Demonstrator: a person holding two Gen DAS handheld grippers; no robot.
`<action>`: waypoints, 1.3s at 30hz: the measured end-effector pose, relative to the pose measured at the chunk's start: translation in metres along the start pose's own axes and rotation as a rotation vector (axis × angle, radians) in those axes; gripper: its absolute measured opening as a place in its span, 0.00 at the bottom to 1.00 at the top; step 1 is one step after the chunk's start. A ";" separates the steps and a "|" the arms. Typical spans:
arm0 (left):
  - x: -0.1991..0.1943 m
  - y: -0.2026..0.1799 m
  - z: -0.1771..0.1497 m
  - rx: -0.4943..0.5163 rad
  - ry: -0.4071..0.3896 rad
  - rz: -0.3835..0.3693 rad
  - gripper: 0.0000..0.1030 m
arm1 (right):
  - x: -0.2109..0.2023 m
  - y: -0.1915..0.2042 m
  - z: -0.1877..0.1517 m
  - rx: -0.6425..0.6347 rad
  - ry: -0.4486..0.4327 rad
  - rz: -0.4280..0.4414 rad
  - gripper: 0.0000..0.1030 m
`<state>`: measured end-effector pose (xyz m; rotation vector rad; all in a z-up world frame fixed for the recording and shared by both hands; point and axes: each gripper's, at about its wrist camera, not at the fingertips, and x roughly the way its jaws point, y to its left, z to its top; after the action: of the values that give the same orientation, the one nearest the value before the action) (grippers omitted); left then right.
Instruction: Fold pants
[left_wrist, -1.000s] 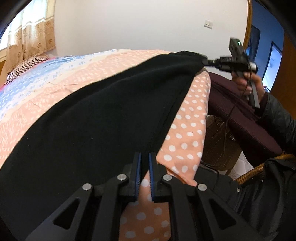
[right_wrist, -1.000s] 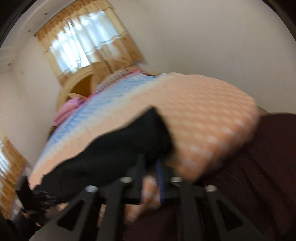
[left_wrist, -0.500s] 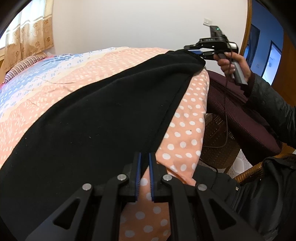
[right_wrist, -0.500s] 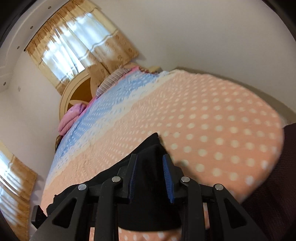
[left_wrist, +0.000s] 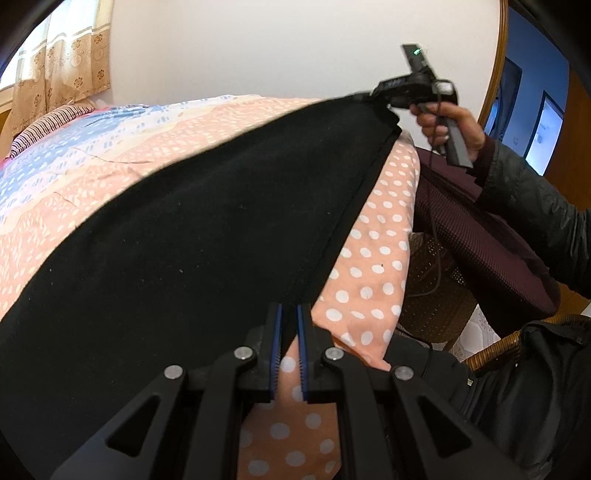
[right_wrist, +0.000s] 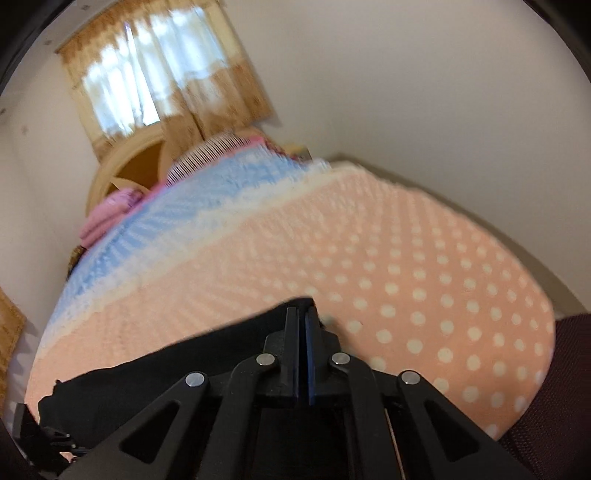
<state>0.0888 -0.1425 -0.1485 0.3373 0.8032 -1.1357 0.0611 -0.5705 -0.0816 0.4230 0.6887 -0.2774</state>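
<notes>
While pants (left_wrist: 192, 236) span bed (left_wrist: 373, 266), left tool (left_wrist: 289, 314), right tool (right_wrist: 302, 317) apparently pinch opposite corners.

Right gripper (right_wrist: 302, 317) pinching black pants (right_wrist: 177, 373)

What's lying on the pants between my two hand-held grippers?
Nothing: in the left wrist view the black pants run bare from the left hand-held gripper to the right hand-held gripper.

Pants (left_wrist: 207, 229) on bed (left_wrist: 373, 266); chair (left_wrist: 491, 240) beside.
</notes>
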 end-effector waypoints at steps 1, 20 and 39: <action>-0.001 0.000 0.000 -0.002 -0.002 0.001 0.09 | 0.001 -0.003 -0.003 0.003 -0.005 -0.028 0.19; -0.019 0.000 -0.005 -0.020 -0.057 0.081 0.13 | -0.047 0.027 -0.100 0.193 0.140 0.329 0.40; -0.002 -0.005 0.007 0.019 -0.055 0.134 0.55 | 0.011 0.136 -0.153 0.109 0.292 0.440 0.39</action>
<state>0.0864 -0.1473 -0.1417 0.3684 0.7114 -1.0233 0.0364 -0.3807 -0.1563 0.7138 0.8463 0.1686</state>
